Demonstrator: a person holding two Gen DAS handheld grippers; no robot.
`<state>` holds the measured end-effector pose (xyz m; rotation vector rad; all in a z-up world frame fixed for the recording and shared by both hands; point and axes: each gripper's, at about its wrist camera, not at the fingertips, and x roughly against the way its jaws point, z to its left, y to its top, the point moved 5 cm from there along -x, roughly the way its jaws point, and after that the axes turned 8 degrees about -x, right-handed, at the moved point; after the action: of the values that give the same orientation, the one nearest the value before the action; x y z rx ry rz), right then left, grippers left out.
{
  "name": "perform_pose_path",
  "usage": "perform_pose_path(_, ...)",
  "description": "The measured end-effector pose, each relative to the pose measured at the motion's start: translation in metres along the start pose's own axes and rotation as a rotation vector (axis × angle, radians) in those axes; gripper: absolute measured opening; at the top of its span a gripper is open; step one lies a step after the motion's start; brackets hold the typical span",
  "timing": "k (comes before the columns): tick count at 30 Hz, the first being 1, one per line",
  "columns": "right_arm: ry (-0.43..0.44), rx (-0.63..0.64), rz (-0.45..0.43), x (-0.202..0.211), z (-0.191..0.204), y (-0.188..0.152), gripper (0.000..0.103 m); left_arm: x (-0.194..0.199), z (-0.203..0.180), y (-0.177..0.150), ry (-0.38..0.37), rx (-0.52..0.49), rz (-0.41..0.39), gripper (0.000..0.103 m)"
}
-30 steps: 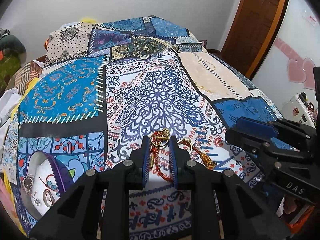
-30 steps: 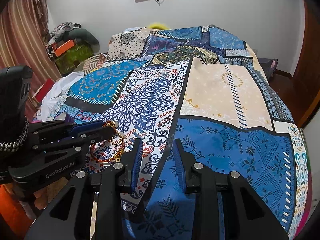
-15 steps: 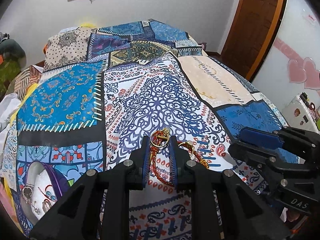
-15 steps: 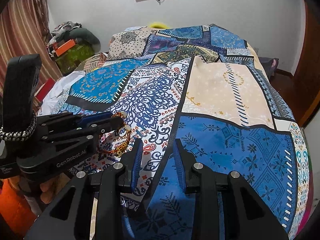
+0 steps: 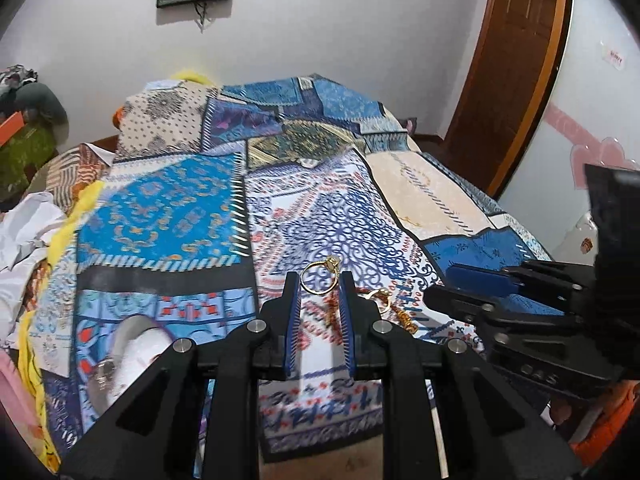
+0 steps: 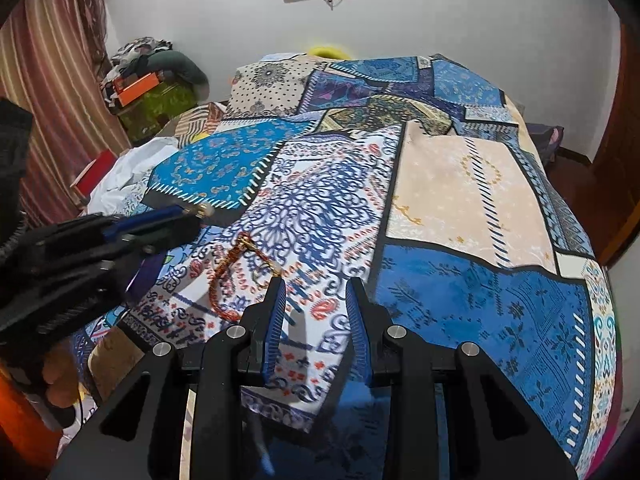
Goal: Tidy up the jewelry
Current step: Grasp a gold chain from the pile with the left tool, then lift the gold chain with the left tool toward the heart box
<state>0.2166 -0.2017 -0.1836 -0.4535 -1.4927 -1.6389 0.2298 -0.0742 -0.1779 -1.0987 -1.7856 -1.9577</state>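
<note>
My left gripper [image 5: 319, 280] is shut on a gold ring [image 5: 320, 278] with a pale stone, held between the fingertips above the patterned bedspread. It also shows at the left of the right wrist view [image 6: 196, 216]. A red and gold beaded bracelet [image 6: 224, 276] lies on the bedspread below it, with a second gold ring [image 5: 380, 298] beside it. My right gripper [image 6: 316, 284] is open and empty, hovering just right of the bracelet. A white and purple jewelry box [image 5: 128, 356] with several pieces inside sits at the lower left, blurred.
The patchwork bedspread [image 6: 460, 200] covers the whole bed. Clothes and an orange box [image 6: 140, 84] are piled at the far left by a striped curtain. A wooden door [image 5: 516, 68] stands at the right. The bed's near edge lies below the grippers.
My left gripper has lifted with the gold ring. The red bracelet has dropped out of it and now lies on the bedspread. My right gripper has stayed open, close by.
</note>
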Motion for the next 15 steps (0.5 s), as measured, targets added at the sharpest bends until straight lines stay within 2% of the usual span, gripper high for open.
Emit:
perform_pose_path(9,-0.003,0.073,0.031,-0.019,0.021,0.007,0.028,0.019,0.02,-0.016,0.017,0.038,-0.013,0.018)
perform_pose_path(15,-0.021,0.125,0.095,-0.037,0.03,0.0,0.028,0.014,0.027,-0.025,0.005,0.067,-0.003,0.018)
